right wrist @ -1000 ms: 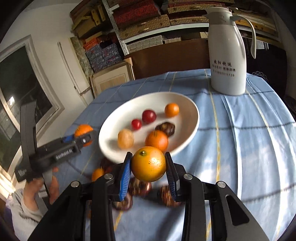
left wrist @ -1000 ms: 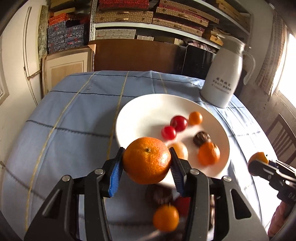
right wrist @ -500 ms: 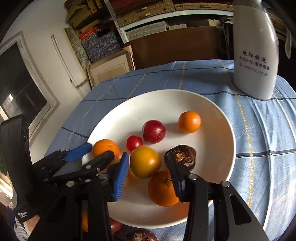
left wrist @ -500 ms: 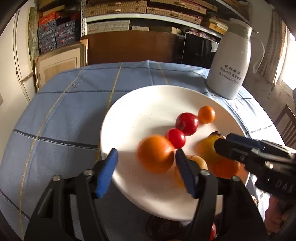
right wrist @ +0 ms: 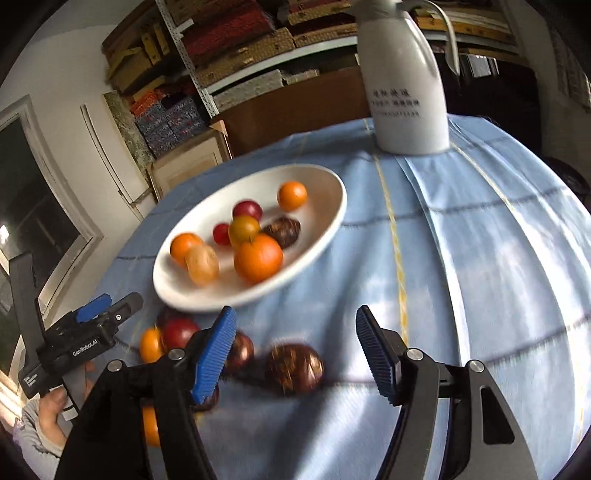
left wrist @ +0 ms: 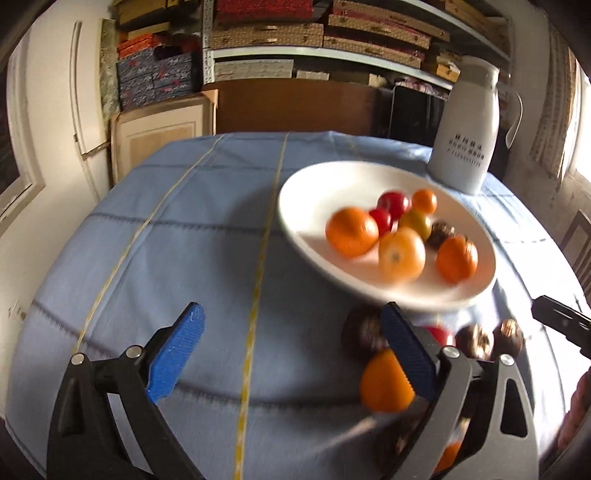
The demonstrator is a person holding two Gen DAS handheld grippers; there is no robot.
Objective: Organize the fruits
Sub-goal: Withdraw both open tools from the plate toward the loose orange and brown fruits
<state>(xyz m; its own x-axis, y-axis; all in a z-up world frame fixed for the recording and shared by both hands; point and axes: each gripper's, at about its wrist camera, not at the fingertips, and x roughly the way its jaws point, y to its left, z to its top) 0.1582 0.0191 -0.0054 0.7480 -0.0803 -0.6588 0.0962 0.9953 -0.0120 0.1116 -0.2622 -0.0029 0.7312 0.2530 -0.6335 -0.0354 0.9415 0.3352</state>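
A white plate (left wrist: 295,199) (right wrist: 332,206) on the blue tablecloth holds several fruits: oranges (left wrist: 352,232) (right wrist: 258,257), red ones (left wrist: 393,204) (right wrist: 247,209), a yellow-green one (right wrist: 243,229) and a dark one (right wrist: 283,230). Loose fruits lie on the cloth in front of the plate: an orange (left wrist: 384,384) (right wrist: 149,345), dark ones (left wrist: 362,334) (right wrist: 295,367) and a red one (right wrist: 181,332). My left gripper (left wrist: 291,350) is open and empty, left of the loose fruits. My right gripper (right wrist: 295,354) is open and empty, above a dark fruit.
A white jug (left wrist: 467,129) (right wrist: 404,81) stands behind the plate at the table's far edge. Shelves with boxes (left wrist: 314,33) and a brown board line the wall behind. The left gripper also shows in the right wrist view (right wrist: 107,314) at the left.
Both grippers let their oranges go onto the plate, opened wide and drew back from the plate toward the loose fruits at the table's near side.
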